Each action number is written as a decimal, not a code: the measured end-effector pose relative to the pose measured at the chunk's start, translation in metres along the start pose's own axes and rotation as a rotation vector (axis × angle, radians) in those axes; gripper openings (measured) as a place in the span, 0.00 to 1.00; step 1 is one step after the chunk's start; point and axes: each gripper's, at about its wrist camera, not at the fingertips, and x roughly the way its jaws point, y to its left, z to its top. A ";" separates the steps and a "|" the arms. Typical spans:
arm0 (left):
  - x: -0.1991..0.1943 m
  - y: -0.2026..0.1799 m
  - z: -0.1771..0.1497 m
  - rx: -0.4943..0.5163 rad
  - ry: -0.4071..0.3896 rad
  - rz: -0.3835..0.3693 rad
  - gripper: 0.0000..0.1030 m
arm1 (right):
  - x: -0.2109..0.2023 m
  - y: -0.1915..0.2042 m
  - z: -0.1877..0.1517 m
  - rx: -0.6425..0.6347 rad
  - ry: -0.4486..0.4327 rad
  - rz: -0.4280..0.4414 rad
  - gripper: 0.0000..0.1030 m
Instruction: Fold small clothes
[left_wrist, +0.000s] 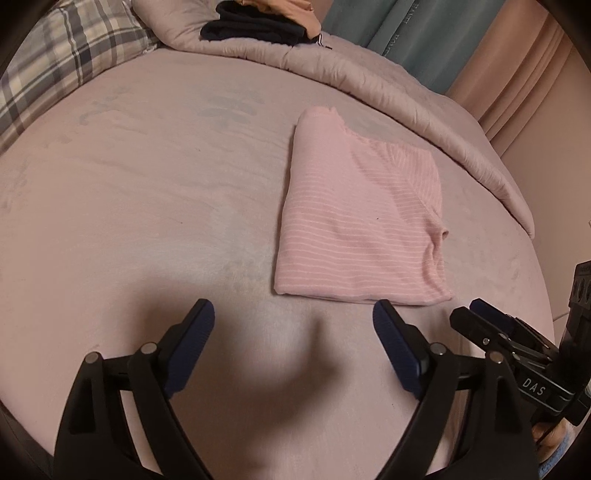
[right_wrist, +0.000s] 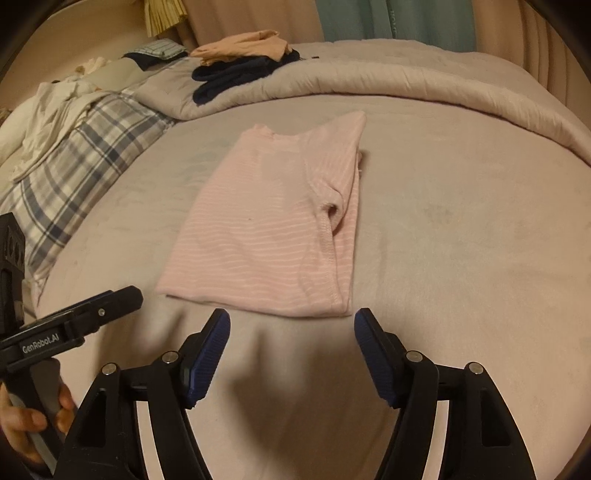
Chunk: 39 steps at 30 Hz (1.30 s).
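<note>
A pink shirt with thin white stripes (left_wrist: 354, 221) lies folded lengthwise on the pink bed sheet (left_wrist: 147, 184), sleeve tucked on top. It also shows in the right wrist view (right_wrist: 273, 229). My left gripper (left_wrist: 293, 314) is open and empty, just short of the shirt's near hem and to its left. My right gripper (right_wrist: 291, 323) is open and empty, right at the shirt's near hem. The right gripper also shows in the left wrist view (left_wrist: 480, 317), and the left gripper shows in the right wrist view (right_wrist: 122, 295).
A rolled pink duvet (right_wrist: 406, 88) runs along the far side. Dark and peach folded clothes (right_wrist: 240, 66) lie on it. A plaid pillow (right_wrist: 85, 162) and white cloth (right_wrist: 48, 114) lie at the left. Curtains (left_wrist: 424, 37) hang behind.
</note>
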 end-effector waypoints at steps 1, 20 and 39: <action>-0.004 -0.001 -0.001 0.004 -0.004 0.007 0.89 | -0.002 0.000 -0.001 -0.001 -0.003 0.001 0.69; -0.063 -0.031 -0.001 0.030 -0.079 -0.007 1.00 | -0.047 0.002 -0.009 -0.002 -0.083 0.040 0.74; -0.097 -0.059 -0.005 0.118 -0.122 0.128 1.00 | -0.082 0.024 -0.002 -0.068 -0.146 0.076 0.99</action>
